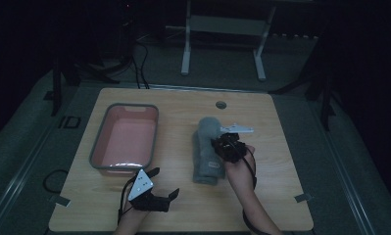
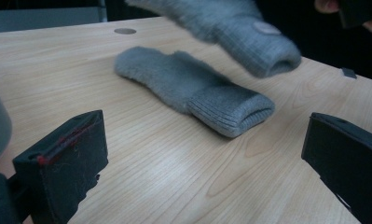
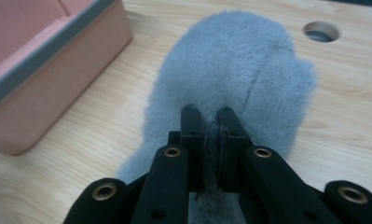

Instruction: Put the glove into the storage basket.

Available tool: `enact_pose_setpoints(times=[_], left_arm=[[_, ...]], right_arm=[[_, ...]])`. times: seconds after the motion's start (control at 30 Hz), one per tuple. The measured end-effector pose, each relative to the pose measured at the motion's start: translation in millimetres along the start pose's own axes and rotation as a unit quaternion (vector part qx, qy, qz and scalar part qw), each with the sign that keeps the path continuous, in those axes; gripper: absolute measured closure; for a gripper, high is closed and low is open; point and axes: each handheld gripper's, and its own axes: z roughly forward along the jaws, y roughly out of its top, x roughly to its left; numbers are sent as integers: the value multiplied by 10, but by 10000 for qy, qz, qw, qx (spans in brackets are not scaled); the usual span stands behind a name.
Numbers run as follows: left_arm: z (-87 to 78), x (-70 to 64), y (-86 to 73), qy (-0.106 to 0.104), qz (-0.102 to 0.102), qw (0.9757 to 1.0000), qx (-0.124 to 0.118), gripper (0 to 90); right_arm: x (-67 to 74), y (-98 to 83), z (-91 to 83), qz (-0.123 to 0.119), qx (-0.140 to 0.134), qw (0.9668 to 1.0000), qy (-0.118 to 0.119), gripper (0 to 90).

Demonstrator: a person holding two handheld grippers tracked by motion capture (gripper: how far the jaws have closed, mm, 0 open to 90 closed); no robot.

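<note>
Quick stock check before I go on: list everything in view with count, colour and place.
Mitten on the table: one, grey and fuzzy, lying flat right of the tub, knitted cuff toward the person.
Lifted mitten: one, grey, pinched by the right gripper above the lying one.
Tub: one, pink with a grey rim, on the table's left half; nothing seen inside.
Table: one, light wood, with a round hole near its far edge.
Frame: one, pale, on the floor beyond the table.
Left gripper: one, black, fingers wide apart, low near the tub's near end, holding nothing.
Right gripper: one, black, fingers closed on the lifted mitten.
Forearms: two, entering from the near edge.
</note>
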Motion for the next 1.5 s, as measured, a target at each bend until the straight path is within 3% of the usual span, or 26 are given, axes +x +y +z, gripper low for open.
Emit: enact_pose_setpoints(times=[0.13, 0.2, 0.3, 0.4, 0.53, 0.73, 0.87, 0.97, 1.0, 1.1, 1.17, 1.23, 1.27, 1.3, 1.37, 1.4, 1.43, 1.47, 1.5], left_arm=[[1, -1, 1, 2, -4, 10000, 35, 6], [10, -3, -5, 84, 46, 9998, 157, 6], [7, 2, -6, 41, -23, 9999, 145, 7], [8, -2, -3, -8, -54, 9999, 87, 6], [15, -7, -5, -22, -70, 9998, 162, 6], [30, -24, -7, -90, -186, 9995, 231, 7], [62, -67, 5, -215, -89, 9992, 334, 7], [86, -73, 23, -528, -318, 9976, 322, 7], [90, -75, 35, -550, -334, 9975, 299, 7], [94, -76, 102, -551, -405, 9974, 230, 7], [102, -70, 171, -524, -479, 9972, 232, 7], [115, -48, 253, -663, -767, 9946, 205, 7], [132, -37, 305, -726, -912, 9930, 180, 7], [152, -27, 348, -708, -938, 9929, 189, 7], [175, -21, 393, -694, -971, 9926, 209, 7], [218, -13, 480, -705, -1065, 9914, 289, 7], [218, -13, 480, -705, -1065, 9914, 289, 7], [286, -13, 596, -669, -1094, 9907, 450, 7], [286, -13, 596, -669, -1094, 9907, 450, 7]], right_arm=[[86, -54, 103, 102, 113, 9998, 134, 837], [106, -92, 161, 10, 211, 9998, 49, 836], [102, -153, 252, -33, 393, 9992, -37, 836], [64, -185, 334, 13, 517, 9987, 27, 833], [48, -220, 429, 15, 616, 9981, -46, 824], [48, -307, 562, -16, 793, 9968, 60, 775], [25, -236, 451, -83, 704, 9974, 115, 650], [-48, -171, 319, -208, 416, 9985, 301, 491], [-77, -155, 281, -279, 383, 9985, 285, 453], [-188, -130, 161, 0, 392, 9988, 300, 282], [-263, -143, 99, -146, 445, 9982, 383, 178], [-340, -173, 49, -143, 303, 9982, 499, 138], [-375, -194, 30, -317, 262, 9978, 514, 139], [-426, -213, 6, -495, 224, 9969, 564, 140], [-517, -247, -58, -516, -90, 9961, 713, 158], [-558, -254, -84, -509, -126, 9950, 844, 158], [-558, -254, -84, -509, -126, 9950, 844, 158], [-622, -257, -124, -342, 87, 9954, 888, 157], [-645, -261, -133, -242, 194, 9953, 920, 138]])
